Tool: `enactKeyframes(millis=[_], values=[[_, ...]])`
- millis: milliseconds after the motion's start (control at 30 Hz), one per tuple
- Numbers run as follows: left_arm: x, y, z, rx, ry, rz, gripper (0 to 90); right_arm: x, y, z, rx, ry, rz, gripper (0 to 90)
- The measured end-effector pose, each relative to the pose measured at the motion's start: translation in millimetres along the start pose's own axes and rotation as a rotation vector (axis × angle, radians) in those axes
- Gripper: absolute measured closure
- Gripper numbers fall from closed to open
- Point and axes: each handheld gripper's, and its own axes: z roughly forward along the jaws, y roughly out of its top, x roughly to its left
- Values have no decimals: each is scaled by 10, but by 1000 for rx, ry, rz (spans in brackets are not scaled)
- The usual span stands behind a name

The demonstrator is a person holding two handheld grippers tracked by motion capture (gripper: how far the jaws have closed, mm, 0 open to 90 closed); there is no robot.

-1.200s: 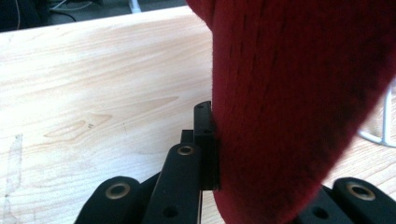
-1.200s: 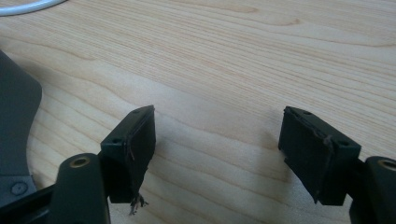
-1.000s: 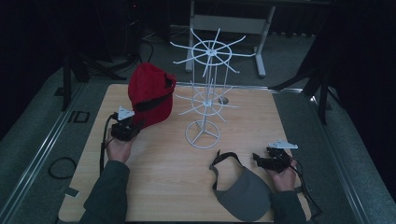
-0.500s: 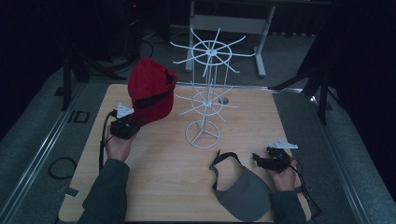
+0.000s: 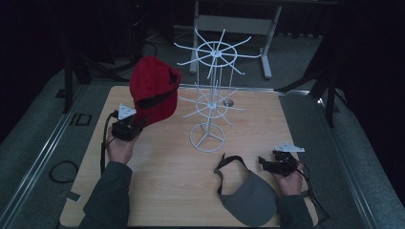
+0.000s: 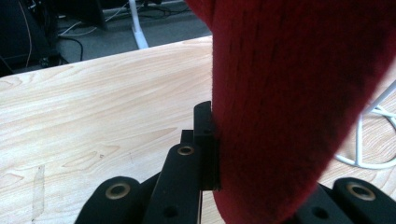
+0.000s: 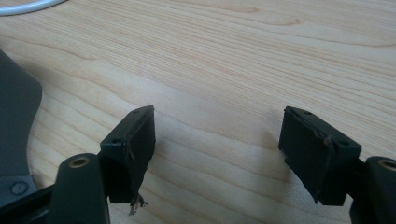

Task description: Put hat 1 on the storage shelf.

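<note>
Lifted a little higher than a second ago, the red cap (image 5: 154,90) is now hanging closer to the white wire rack (image 5: 210,95), while the right gripper (image 5: 267,164) is staying where it was. The left gripper (image 5: 138,125) is clamping the cap's lower edge; in the left gripper view one black jaw is pressing against the red fabric (image 6: 299,107) and the other jaw is hidden behind it, so the pinch is probably on a fold of cloth. The right gripper is resting low over the wooden table (image 5: 162,186) with its jaws spread wide apart and nothing between them, bare wood grain showing in the gap (image 7: 219,135).

Counting things: one red cap in the air, one grey visor (image 5: 246,195) lying flat on the table just left of the right gripper, one rack standing upright near the table's middle with two tiers of spokes, and two grippers. No brand, label or writing is readable on the cap, the visor or the rack; the picture is too dim and small for any.
</note>
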Motion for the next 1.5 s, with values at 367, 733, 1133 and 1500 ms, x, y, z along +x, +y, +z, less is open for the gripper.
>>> enactKeyframes(millis=[367,733,1133,1500], values=[[-19,69,-64,-24,0,0,860,0,0,0,0,0,0,270],[-34,133,-119,-46,1,6,860,0,0,0,0,0,0,270],[-58,192,-190,-66,-3,3,859,1,0,0,0,0,2,270],[-46,224,-247,-82,-4,-4,860,0,0,1,-1,0,0,270]])
